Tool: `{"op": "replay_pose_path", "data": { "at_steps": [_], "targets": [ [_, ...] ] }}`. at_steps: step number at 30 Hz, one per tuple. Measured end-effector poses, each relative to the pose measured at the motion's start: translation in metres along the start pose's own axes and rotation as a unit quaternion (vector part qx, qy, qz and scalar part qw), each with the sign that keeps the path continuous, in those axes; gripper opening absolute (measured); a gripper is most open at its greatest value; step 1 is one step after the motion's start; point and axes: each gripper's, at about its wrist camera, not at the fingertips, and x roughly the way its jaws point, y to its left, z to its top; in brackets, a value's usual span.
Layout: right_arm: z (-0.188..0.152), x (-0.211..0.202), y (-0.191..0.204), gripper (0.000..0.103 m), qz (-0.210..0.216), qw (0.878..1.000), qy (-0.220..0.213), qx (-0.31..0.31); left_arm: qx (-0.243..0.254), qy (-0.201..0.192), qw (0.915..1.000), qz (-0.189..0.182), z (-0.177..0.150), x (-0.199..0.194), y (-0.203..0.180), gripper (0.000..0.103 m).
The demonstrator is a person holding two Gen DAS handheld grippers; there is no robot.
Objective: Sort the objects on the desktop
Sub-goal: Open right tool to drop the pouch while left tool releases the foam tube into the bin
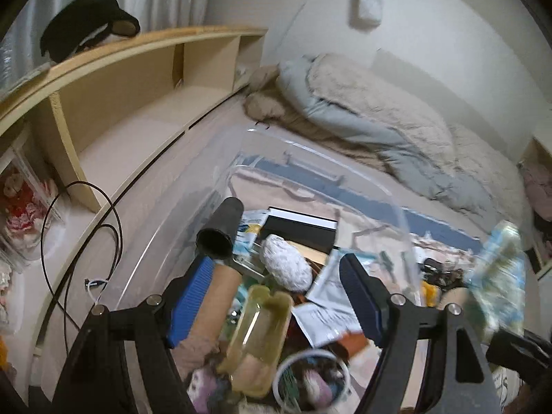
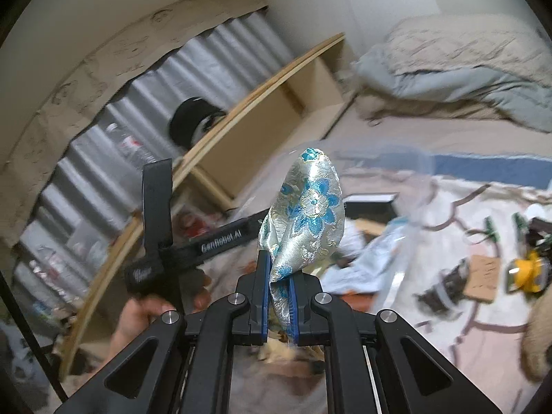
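My right gripper (image 2: 278, 277) is shut on a silver brocade pouch with blue flowers (image 2: 307, 214) and holds it up in the air; the pouch also shows blurred at the right of the left wrist view (image 1: 500, 276). My left gripper (image 1: 276, 276) is open over a clear plastic bin (image 1: 220, 179) full of mixed things: a dark tube (image 1: 220, 231), a cardboard roll (image 1: 214, 307), a white fluffy ball (image 1: 286, 262), a yellow clear case (image 1: 258, 338), paper packets (image 1: 327, 310). The left gripper's black body (image 2: 207, 245) shows in the right wrist view, held by a hand.
A wooden shelf unit (image 1: 138, 79) runs along the left with a black cap (image 1: 86, 27) on top. Bedding (image 1: 379, 114) lies behind. Loose items, a yellow tape measure (image 2: 528, 272) and cardboard (image 2: 483, 276), lie on the patterned sheet at right. Black cables (image 1: 82, 241) loop at left.
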Motion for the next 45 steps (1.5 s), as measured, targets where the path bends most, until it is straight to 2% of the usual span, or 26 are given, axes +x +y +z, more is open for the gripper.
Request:
{"op": "replay_pose_path", "data": {
  "at_steps": [2,5,9,14,17,21,26,29,31,34,37,41,42,44,45],
  "targets": [
    [-0.003,0.005,0.008,0.01,0.027,1.0,0.011,0.004,-0.003,-0.007,0.9999,-0.013,-0.007,-0.011,0.002,0.076],
    [-0.011,0.016,0.015,0.01,0.054,0.998,0.032,0.011,-0.003,-0.027,0.9996,-0.012,-0.017,-0.03,0.007,0.076],
    [-0.025,0.036,0.02,0.01,0.038,0.997,0.068,-0.002,-0.007,-0.042,0.999,0.009,-0.027,-0.048,0.015,0.076],
    [-0.043,0.058,0.02,0.01,0.019,0.992,0.121,0.001,-0.006,-0.06,0.998,0.018,-0.031,-0.066,0.021,0.076],
    [-0.048,0.065,0.024,0.01,0.032,0.99,0.137,0.007,-0.017,-0.073,0.9971,0.014,-0.03,-0.075,0.024,0.076],
    [-0.044,0.06,0.035,0.01,0.077,0.99,0.12,0.012,-0.04,-0.103,0.9938,0.01,-0.029,-0.093,0.032,0.076],
    [-0.029,0.038,0.044,0.01,0.128,0.99,0.063,0.017,-0.063,-0.147,0.9871,0.009,-0.024,-0.119,0.044,0.076],
    [-0.021,0.025,0.04,0.01,0.147,0.988,0.034,0.027,-0.071,-0.155,0.9853,0.008,-0.021,-0.125,0.049,0.076],
    [-0.02,0.028,0.035,0.01,0.124,0.991,0.039,0.024,-0.075,-0.154,0.9852,0.007,-0.021,-0.126,0.051,0.076],
    [-0.028,0.046,0.024,0.01,0.07,0.994,0.077,0.024,-0.075,-0.151,0.9857,0.009,-0.022,-0.125,0.05,0.076],
    [-0.037,0.066,0.015,0.01,0.028,0.992,0.119,0.023,-0.074,-0.148,0.9862,0.011,-0.027,-0.124,0.049,0.076],
    [-0.043,0.075,0.012,0.01,-0.011,0.988,0.15,0.021,-0.06,-0.138,0.9884,0.019,-0.031,-0.119,0.042,0.076],
    [-0.044,0.074,0.011,0.013,-0.013,0.988,0.151,0.021,-0.056,-0.137,0.9888,0.022,-0.033,-0.118,0.04,0.076],
    [-0.041,0.067,0.009,0.051,-0.025,0.991,0.133,0.02,-0.048,-0.136,0.9892,0.027,-0.035,-0.116,0.036,0.076],
    [-0.041,0.064,0.007,0.091,-0.03,0.991,0.126,0.02,-0.045,-0.138,0.9889,0.032,-0.037,-0.116,0.033,0.078]
  ]
}}
